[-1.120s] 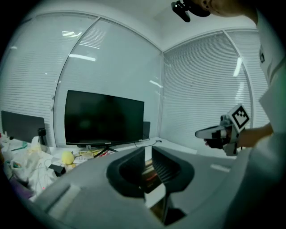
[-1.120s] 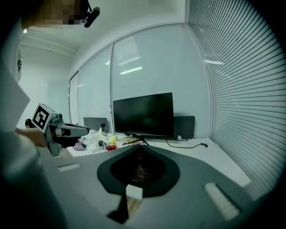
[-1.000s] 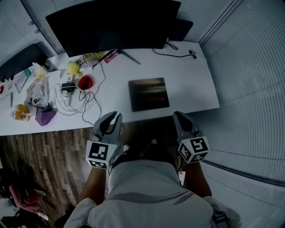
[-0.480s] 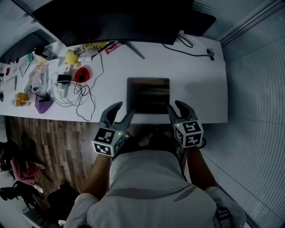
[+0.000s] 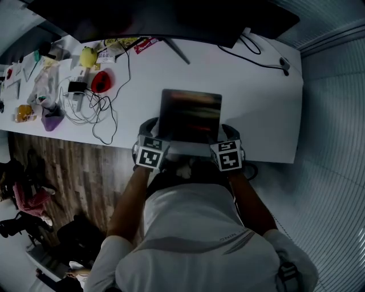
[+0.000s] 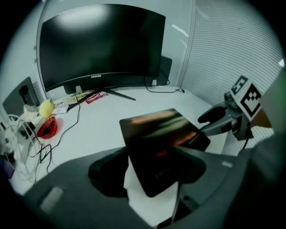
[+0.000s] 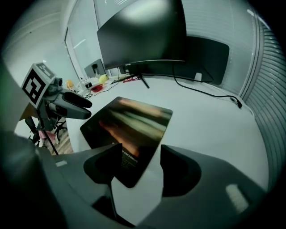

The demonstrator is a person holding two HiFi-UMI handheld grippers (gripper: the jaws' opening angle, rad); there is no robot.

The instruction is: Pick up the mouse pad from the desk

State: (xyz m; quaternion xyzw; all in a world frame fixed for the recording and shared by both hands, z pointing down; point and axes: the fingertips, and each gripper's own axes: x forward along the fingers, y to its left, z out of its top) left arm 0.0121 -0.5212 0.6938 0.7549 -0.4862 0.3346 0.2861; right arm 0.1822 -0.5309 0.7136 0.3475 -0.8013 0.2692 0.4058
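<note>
The mouse pad [image 5: 190,113] is a dark square with blurred orange and green streaks, lying flat near the white desk's [image 5: 256,108] front edge. My left gripper [image 5: 154,134] is at its near left corner with its jaws opening. In the left gripper view that corner of the mouse pad [image 6: 161,134] lies between the spread jaws of the left gripper [image 6: 149,172], untouched by the pads. My right gripper [image 5: 221,133] is at the near right corner, jaws also opening. In the right gripper view the mouse pad [image 7: 129,123] reaches in between the jaws of the right gripper [image 7: 140,167], not pinched.
A large dark monitor [image 5: 171,17] stands at the back of the desk. To the left lie tangled cables [image 5: 94,111], a red mouse [image 5: 101,81], a yellow object [image 5: 86,56] and a purple item [image 5: 51,121]. A black cable [image 5: 256,51] runs to the back right. Wooden floor [image 5: 74,171] lies below.
Both grippers came forward and down from in front of the desk to the pad's near corners. Their jaws went from shut to spread wide.
</note>
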